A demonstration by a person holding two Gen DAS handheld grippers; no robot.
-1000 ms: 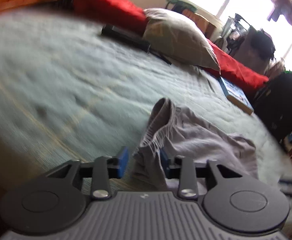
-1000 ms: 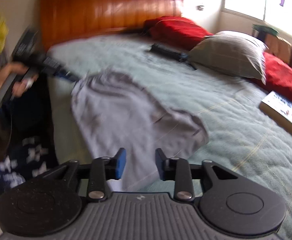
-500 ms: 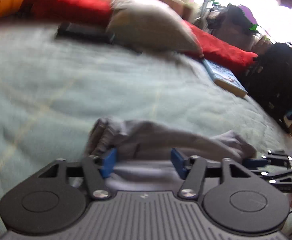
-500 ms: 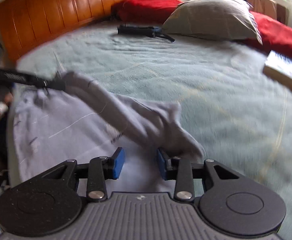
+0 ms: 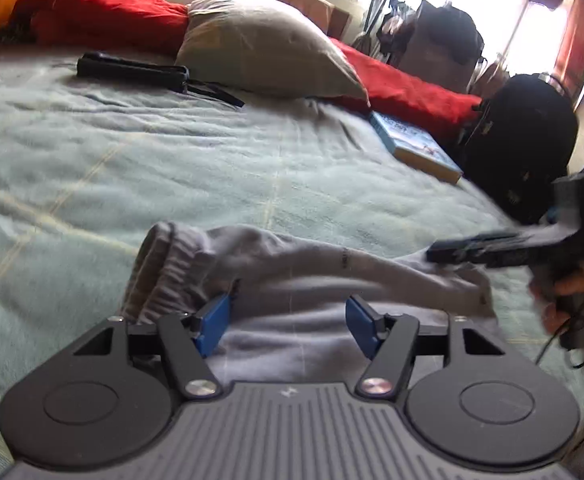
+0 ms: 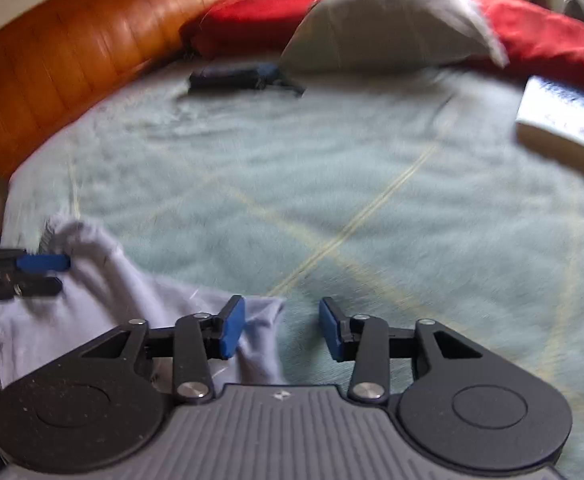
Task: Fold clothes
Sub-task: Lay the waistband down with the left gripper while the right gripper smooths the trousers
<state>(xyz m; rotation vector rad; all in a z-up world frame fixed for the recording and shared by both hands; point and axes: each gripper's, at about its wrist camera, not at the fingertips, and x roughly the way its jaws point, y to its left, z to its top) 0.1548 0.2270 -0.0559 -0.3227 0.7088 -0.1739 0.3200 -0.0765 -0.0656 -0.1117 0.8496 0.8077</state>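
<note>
Soft grey jersey cloth, the garment [image 5: 292, 276] is lying matt and creased between the pads of the left tool [image 5: 288, 322], its gathered waistband ribbed. Beyond it the bed cover [image 5: 172, 160] is showing a fuzzy, napped weave. Far ahead of the right tool [image 6: 282, 328], the wooden headboard [image 6: 60, 68] is gleaming with glossy varnish.

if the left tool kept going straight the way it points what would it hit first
Most likely the crumpled grey fabric garment, which lies right ahead between the opening fingers of the left tool. Beyond it is only the pale green bedspread. Depth is hard to judge here.
</note>
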